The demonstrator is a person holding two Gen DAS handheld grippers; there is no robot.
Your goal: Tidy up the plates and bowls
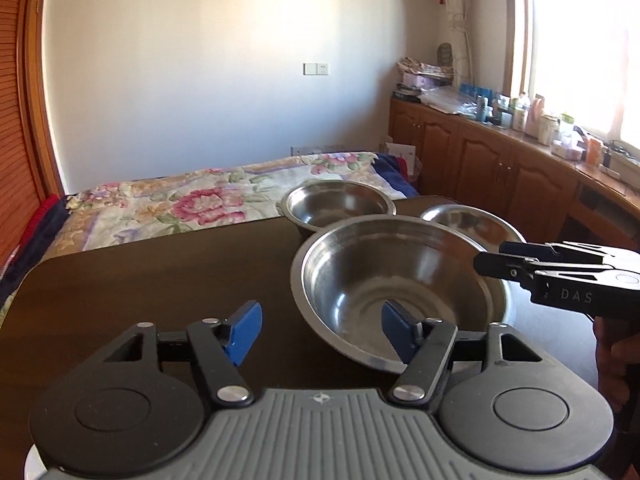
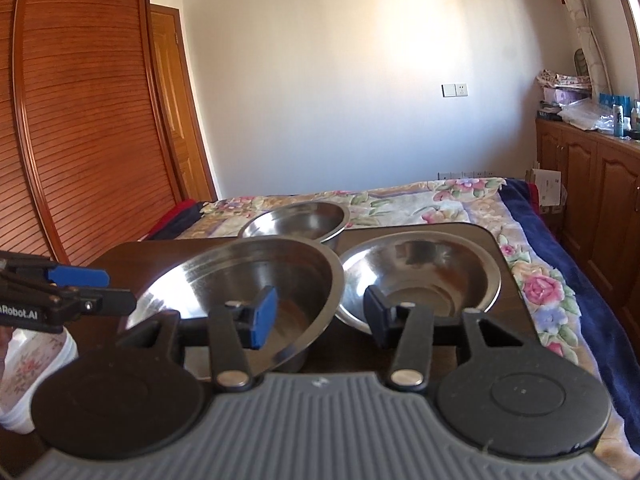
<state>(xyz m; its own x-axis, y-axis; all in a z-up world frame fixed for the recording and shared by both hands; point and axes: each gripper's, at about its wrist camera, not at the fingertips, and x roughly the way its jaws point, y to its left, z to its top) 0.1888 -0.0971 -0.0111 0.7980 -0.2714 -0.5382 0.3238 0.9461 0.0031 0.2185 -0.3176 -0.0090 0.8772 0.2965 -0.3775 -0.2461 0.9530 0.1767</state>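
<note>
Three steel bowls stand on a dark brown table. The large bowl is nearest, a second bowl sits at the far edge, and a third lies to the right. My left gripper is open; its right blue pad overlaps the large bowl's near rim. My right gripper is open too and straddles that bowl's right rim, one pad over the inside. I cannot tell whether it touches.
A bed with a floral quilt lies just beyond the table. A slatted wooden wardrobe stands on the left. On the right, wooden cabinets with bottles on top run under a bright window. A hand holds the right gripper.
</note>
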